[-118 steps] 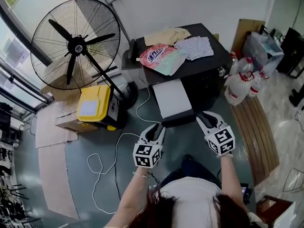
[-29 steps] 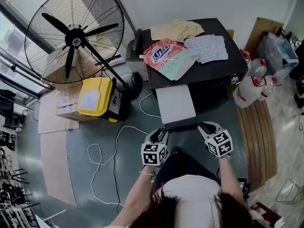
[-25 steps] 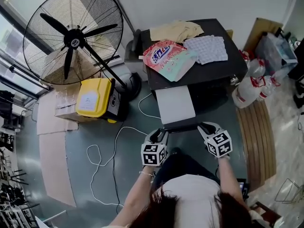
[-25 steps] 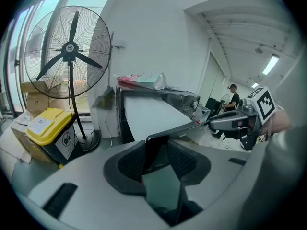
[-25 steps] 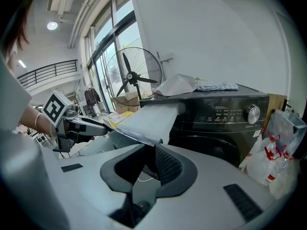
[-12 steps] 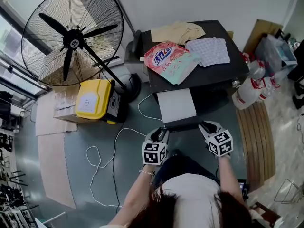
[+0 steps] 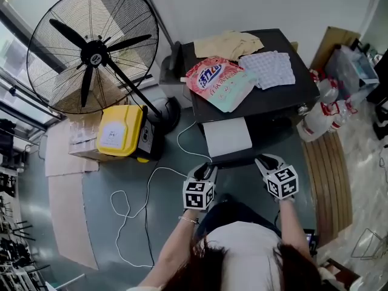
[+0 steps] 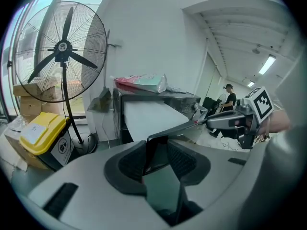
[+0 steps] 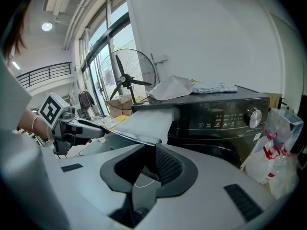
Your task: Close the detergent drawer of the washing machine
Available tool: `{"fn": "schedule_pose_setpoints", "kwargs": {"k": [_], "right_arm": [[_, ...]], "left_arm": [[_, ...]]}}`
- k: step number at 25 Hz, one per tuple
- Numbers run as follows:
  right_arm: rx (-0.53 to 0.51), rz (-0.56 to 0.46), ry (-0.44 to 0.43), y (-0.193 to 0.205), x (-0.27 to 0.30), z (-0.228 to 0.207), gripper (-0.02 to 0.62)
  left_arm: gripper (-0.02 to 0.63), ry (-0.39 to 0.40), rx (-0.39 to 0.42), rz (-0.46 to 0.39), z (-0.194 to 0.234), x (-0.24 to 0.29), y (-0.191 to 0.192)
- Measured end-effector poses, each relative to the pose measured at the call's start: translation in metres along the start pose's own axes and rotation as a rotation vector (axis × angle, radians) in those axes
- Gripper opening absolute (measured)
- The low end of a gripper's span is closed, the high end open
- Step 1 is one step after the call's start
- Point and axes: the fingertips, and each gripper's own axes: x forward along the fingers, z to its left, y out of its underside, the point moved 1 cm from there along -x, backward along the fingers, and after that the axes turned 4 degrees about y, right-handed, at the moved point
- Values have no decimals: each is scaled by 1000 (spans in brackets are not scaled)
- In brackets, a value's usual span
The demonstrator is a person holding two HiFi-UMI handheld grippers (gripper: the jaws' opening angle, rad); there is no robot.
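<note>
The black washing machine (image 7: 267, 102) has its white detergent drawer (image 7: 227, 136) pulled out toward me, with a dark front panel (image 7: 233, 160) across its near end. My left gripper (image 7: 206, 170) is shut on the panel's left end, and my right gripper (image 7: 265, 160) is shut on its right end. In the left gripper view the panel's corner fills the gap of the left gripper (image 8: 157, 152), and the drawer (image 8: 148, 116) runs back to the machine. In the right gripper view the panel's edge sits between the pads of the right gripper (image 9: 147, 159), in front of the drawer (image 9: 146, 121).
A pink detergent bag (image 7: 219, 82) and folded cloths lie on the machine's top. A big standing fan (image 7: 91, 47) and a yellow box (image 7: 118, 132) stand to the left. A white cable (image 7: 145, 193) loops over the floor. Plastic bottles (image 7: 318, 117) and a wooden bench (image 7: 330, 174) are at the right.
The drawer has slid partway into the machine, so less of its white top shows. Both grippers moved toward the machine with the front panel.
</note>
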Motion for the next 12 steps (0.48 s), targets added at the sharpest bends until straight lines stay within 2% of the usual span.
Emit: {"fn": "schedule_pose_setpoints", "kwargs": {"k": [12], "right_arm": [[23, -20, 38, -15, 16, -8, 89]], "left_arm": [[146, 25, 15, 1, 14, 12, -16]]}}
